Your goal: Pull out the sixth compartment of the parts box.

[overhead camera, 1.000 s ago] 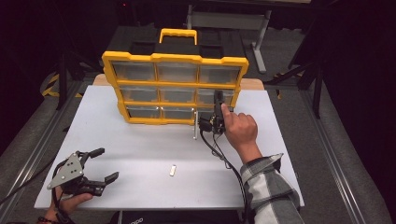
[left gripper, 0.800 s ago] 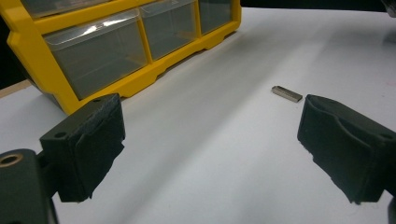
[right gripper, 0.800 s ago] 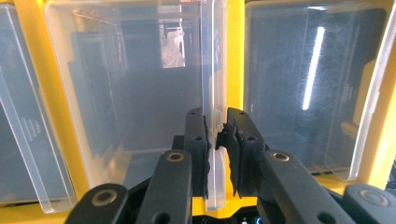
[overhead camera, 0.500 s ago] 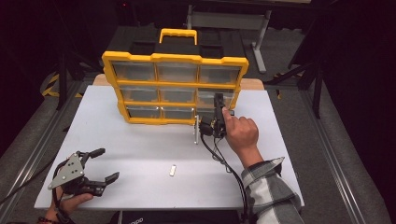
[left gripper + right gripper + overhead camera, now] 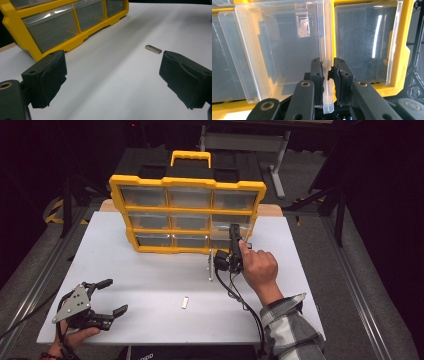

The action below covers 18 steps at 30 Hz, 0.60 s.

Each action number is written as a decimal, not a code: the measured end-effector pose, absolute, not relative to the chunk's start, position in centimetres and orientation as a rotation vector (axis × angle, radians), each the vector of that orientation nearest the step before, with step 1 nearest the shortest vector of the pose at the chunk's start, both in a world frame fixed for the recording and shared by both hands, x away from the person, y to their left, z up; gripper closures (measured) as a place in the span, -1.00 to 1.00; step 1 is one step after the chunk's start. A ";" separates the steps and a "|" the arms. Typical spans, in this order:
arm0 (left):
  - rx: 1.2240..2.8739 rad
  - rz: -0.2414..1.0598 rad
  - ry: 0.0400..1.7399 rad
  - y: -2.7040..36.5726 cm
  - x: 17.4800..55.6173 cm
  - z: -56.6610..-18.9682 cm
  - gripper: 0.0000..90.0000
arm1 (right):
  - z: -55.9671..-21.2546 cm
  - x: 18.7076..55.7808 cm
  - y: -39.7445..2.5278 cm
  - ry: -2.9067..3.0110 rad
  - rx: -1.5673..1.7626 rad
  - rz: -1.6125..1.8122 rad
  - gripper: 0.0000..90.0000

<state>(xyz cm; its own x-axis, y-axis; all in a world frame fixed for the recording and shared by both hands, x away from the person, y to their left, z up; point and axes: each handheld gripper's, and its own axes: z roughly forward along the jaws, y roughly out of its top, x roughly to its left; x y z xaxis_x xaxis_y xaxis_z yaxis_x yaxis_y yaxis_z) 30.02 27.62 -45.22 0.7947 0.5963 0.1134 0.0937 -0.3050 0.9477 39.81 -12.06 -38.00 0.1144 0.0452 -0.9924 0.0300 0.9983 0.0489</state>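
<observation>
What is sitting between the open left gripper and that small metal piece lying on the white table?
Nothing visible: bare white table lies between the left gripper and the small metal piece. The yellow drawer organizer stands off to the side.

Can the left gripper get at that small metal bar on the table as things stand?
Probably yes. The left gripper is open and the small metal bar lies flat on bare white table just ahead of its jaws, nothing between. The right gripper is busy at the organizer's drawer.
</observation>
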 end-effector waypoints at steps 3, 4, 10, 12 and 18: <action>1.836 0.543 0.532 27.6 30.0 -45.3 -0.81 | -38.0 39.5 -12.0 1.456 0.056 0.013 0.76; 1.837 0.543 0.531 27.6 30.0 -45.3 -0.81 | -38.0 39.3 -12.0 1.459 0.065 0.011 0.76; 1.839 0.545 0.530 27.5 30.0 -45.3 -0.81 | -38.1 38.5 -11.9 1.450 0.068 0.023 0.76; 1.838 0.544 0.531 27.5 30.0 -45.3 -0.81 | -38.1 38.4 -11.9 1.449 0.060 0.016 0.76; 1.839 0.545 0.531 27.5 30.0 -45.3 -0.81 | -38.2 37.6 -12.0 1.447 0.069 0.032 0.76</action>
